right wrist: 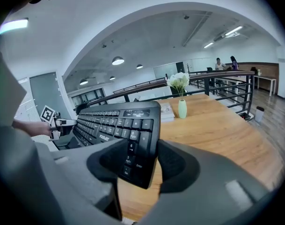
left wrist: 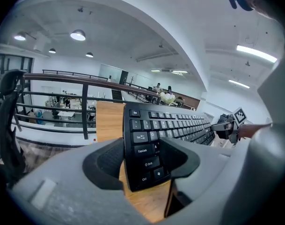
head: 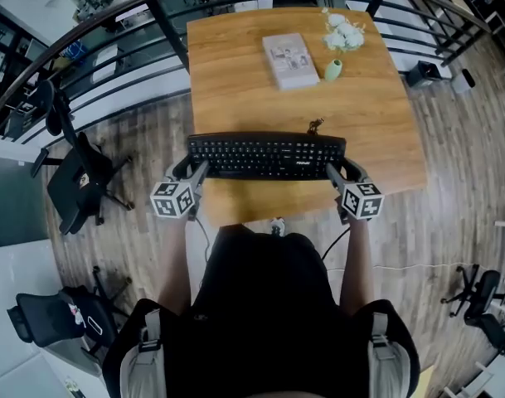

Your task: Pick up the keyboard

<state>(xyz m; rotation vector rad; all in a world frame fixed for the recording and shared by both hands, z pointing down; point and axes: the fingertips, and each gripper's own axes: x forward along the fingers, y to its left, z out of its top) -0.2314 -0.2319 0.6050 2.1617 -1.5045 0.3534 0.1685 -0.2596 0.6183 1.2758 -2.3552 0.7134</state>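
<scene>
A black keyboard [head: 266,156] hangs level above the near edge of the wooden table [head: 235,89], held at both short ends. My left gripper [head: 194,172] is shut on its left end; in the left gripper view the pads clamp that end [left wrist: 142,158] by the Ctrl and Shift keys, and the keyboard [left wrist: 175,123] runs away to the right. My right gripper [head: 337,172] is shut on the right end; in the right gripper view its jaws [right wrist: 142,161] pinch the number-pad end of the keyboard [right wrist: 109,121].
Farther back on the table lie a book [head: 289,60], a small green vase [head: 333,70] and white flowers [head: 345,31]. A small dark object [head: 316,125] sits just beyond the keyboard. A dark railing [head: 165,23] runs behind the table; office chairs [head: 78,177] stand at left.
</scene>
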